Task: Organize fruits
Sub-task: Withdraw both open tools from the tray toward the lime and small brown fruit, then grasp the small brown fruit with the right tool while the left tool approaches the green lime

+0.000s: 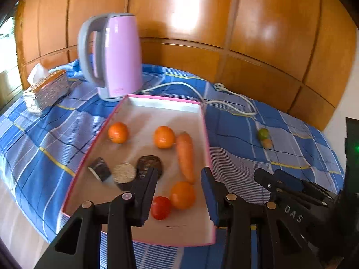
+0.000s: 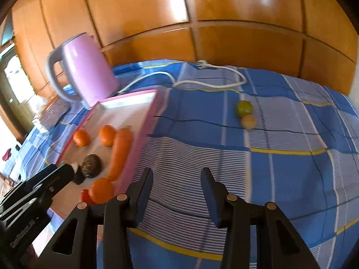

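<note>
most produce already sits in the tray (image 1: 207,134) — oranges (image 1: 117,132), carrot (image 1: 185,157), tomato (image 1: 160,208); a lime (image 2: 244,108) and pale fruit (image 2: 248,121) wait on the cloth (image 2: 280,179). left gripper (image 1: 179,177) hovers over the tray, right gripper (image 2: 177,177) over the cloth — both spread, empty.

Tray (image 1: 207,139): pink rim, pale grey-white floor. In it — three orange mandarins (image 1: 118,132), an orange carrot (image 1: 185,157), a red tomato (image 1: 160,207), and dark brown-black pieces (image 1: 149,165), one with a pale speckled face. Cloth (image 2: 280,179): blue plaid, with white stripes and thin yellow and black lines. On it, a green fruit (image 2: 244,108) and a pale tan one (image 2: 248,121). Kettle (image 1: 119,53): lilac-pink, grey handle, white cord (image 2: 213,83). Panelling (image 1: 246,22): glossy orange-brown wood. Gripper fingers (image 1: 209,192): black, blue pads.
</note>
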`<state>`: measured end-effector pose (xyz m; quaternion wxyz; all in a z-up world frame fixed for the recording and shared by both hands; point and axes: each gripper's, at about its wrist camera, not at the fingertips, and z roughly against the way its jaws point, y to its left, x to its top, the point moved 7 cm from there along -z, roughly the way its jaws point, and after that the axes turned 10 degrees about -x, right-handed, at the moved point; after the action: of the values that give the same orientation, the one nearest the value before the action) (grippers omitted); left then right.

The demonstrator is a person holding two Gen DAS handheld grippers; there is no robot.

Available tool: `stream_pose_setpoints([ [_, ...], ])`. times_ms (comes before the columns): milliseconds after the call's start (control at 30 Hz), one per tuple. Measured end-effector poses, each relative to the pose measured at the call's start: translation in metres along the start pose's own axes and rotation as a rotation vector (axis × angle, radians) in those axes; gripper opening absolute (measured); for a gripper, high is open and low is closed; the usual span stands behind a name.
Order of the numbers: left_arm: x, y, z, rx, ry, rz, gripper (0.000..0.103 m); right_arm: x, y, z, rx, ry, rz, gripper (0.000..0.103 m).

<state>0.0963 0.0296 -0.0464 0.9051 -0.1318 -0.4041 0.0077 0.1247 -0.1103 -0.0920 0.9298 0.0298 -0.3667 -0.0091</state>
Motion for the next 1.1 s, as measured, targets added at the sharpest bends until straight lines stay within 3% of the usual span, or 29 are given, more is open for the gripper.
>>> stream_pose_setpoints([
  [467,-0.008,-0.045,-0.025,-0.067,0.059,-0.076,0.041,-0.004,-0.083,-0.02,-0.111,0.034,-0.138,0.045],
  [1100,-0.006,-0.063,-0.061,-0.101,0.111,-0.09,0.041,0.047,-0.096,-0.078,-0.159,0.048,-0.074,0.044],
])
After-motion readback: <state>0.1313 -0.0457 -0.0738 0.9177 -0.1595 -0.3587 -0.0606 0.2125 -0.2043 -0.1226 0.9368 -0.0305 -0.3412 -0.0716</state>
